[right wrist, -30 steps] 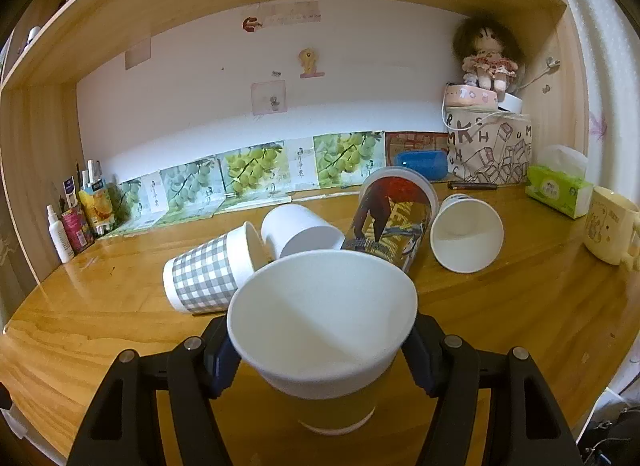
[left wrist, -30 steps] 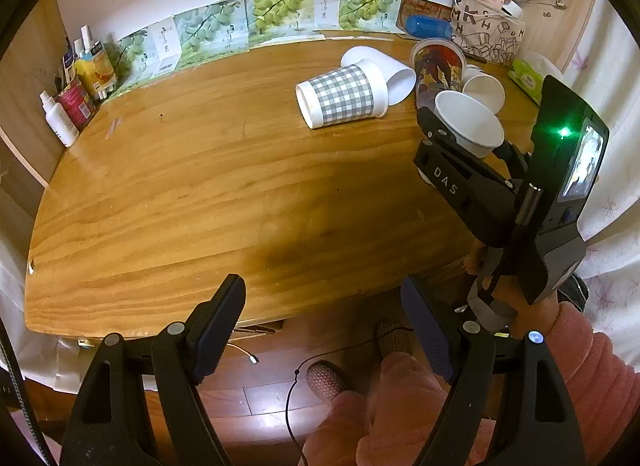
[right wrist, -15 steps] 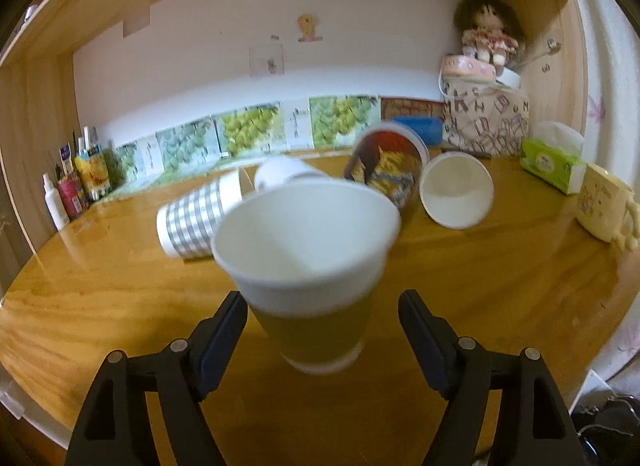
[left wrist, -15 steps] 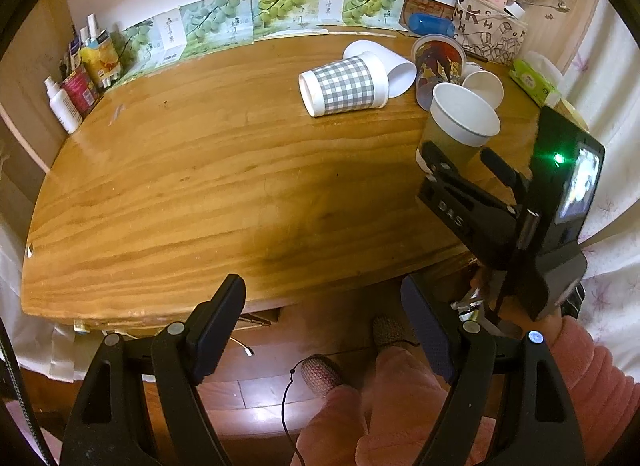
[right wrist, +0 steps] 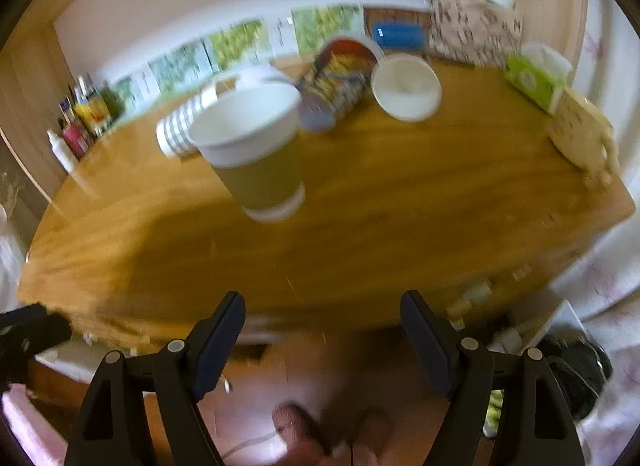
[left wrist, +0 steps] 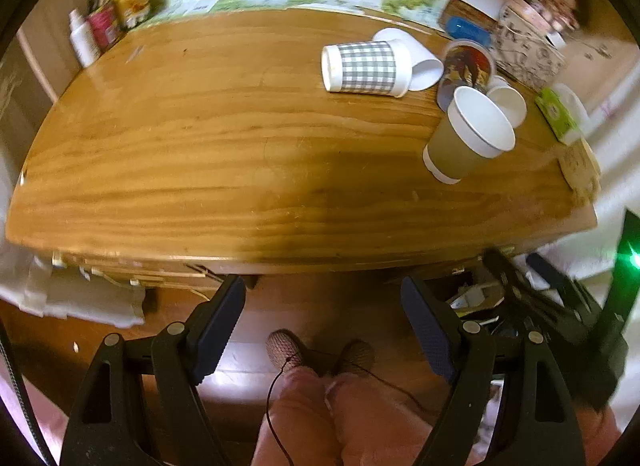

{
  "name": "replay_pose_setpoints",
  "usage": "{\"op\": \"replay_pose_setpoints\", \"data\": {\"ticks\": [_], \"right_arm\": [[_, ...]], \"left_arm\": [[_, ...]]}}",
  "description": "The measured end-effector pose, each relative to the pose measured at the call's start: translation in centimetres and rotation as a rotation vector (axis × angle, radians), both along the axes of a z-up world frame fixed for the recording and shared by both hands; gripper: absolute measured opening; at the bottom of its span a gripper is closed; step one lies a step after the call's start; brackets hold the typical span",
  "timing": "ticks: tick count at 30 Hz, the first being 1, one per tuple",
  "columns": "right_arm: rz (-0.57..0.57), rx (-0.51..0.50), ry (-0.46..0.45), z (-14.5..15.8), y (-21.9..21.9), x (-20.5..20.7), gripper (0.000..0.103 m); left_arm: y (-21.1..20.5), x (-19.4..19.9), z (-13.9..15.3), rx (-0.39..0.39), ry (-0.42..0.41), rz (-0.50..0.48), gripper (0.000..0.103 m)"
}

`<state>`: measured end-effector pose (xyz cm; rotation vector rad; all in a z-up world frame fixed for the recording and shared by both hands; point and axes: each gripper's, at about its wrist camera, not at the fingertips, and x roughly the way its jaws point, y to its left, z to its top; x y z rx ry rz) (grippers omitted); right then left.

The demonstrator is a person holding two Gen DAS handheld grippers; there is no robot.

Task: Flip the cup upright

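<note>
A brown paper cup with a white rim [left wrist: 464, 137] stands upright on the wooden table [left wrist: 224, 153], near its right side; it also shows in the right wrist view [right wrist: 256, 157]. My right gripper [right wrist: 322, 338] is open and empty, pulled back off the table's front edge, well short of the cup. Its body shows at the lower right of the left wrist view [left wrist: 560, 306]. My left gripper [left wrist: 322, 338] is open and empty, below the table's front edge, above the floor.
Behind the brown cup lie a checked cup [left wrist: 366, 69], a white cup [left wrist: 416, 61], a printed cup [left wrist: 464, 69] and another white cup [left wrist: 506, 105], all on their sides. A tissue box [right wrist: 536, 77] and yellow mug [right wrist: 580, 137] are at right. Bottles [left wrist: 104, 21] stand far left.
My right gripper opened, let go of the brown cup standing on the table, and drew back past the front edge. The left gripper also drew back and tilted down.
</note>
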<state>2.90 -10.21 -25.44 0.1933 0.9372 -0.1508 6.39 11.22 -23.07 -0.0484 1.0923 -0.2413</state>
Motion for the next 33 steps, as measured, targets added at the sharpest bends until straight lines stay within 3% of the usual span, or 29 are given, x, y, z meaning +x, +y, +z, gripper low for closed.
{"op": "replay_pose_setpoints", "data": {"ticks": [5, 13, 17, 23, 31, 33], "right_arm": [[0.027, 0.041, 0.159, 1.6, -1.4, -1.4, 0.082], [0.123, 0.029, 0.244, 5.6, -3.3, -2.9, 0.085], [0.136, 0.112, 0.288, 6.4, -4.8, -2.9, 0.085], [0.138, 0.127, 0.256, 9.1, -6.1, -3.2, 0.085], [0.152, 0.125, 0.190, 12.9, -6.7, -3.7, 0.085], [0.136, 0.113, 0.157, 13.8, -6.8, -3.9, 0.085]], "left_arm": [[-1.9, -0.7, 0.7, 0.019, 0.012, 0.016, 0.083], [-4.6, -2.3, 3.2, 0.056, 0.044, 0.058, 0.083], [-5.4, -2.8, 4.9, 0.076, 0.034, 0.078, 0.083], [-6.5, -3.3, 8.0, 0.101, -0.006, 0.101, 0.083], [-7.9, -3.8, 11.6, 0.072, -0.102, 0.132, 0.083], [-8.4, -4.1, 12.3, 0.096, -0.145, 0.149, 0.083]]}}
